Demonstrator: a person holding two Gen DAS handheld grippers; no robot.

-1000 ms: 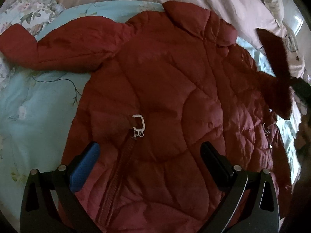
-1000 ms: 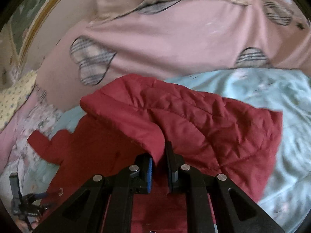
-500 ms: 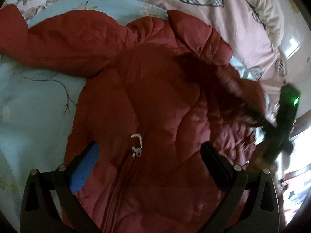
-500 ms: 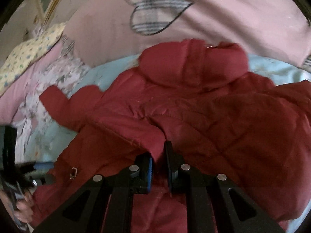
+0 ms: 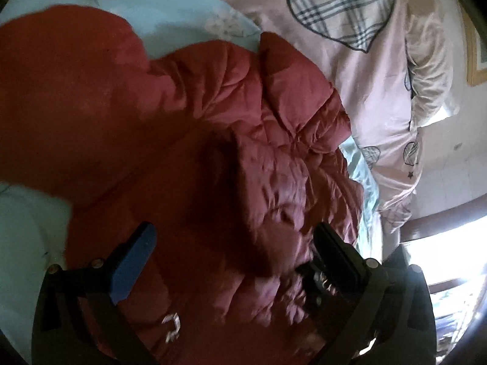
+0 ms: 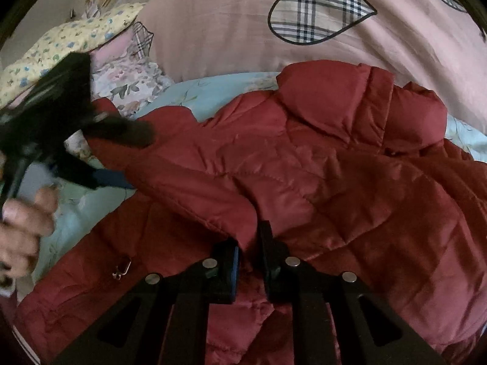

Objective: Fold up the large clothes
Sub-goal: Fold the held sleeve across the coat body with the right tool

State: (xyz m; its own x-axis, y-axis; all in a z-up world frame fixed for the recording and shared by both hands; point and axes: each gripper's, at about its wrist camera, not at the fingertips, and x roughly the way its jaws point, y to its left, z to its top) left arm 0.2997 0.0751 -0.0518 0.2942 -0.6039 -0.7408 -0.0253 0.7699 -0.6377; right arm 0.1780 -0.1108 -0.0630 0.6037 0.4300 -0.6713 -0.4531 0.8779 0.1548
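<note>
The right tool (image 6: 248, 245) pinches the cuff of a red quilted jacket's (image 6: 319, 167) sleeve (image 6: 213, 194), drawn across the chest; the sleeve should be laid flat before the grip lets go. The left tool (image 5: 231, 249) hovers spread and empty above the jacket, which lies on the bed's pale blue sheet (image 6: 210, 91). No containers are in view.
</note>
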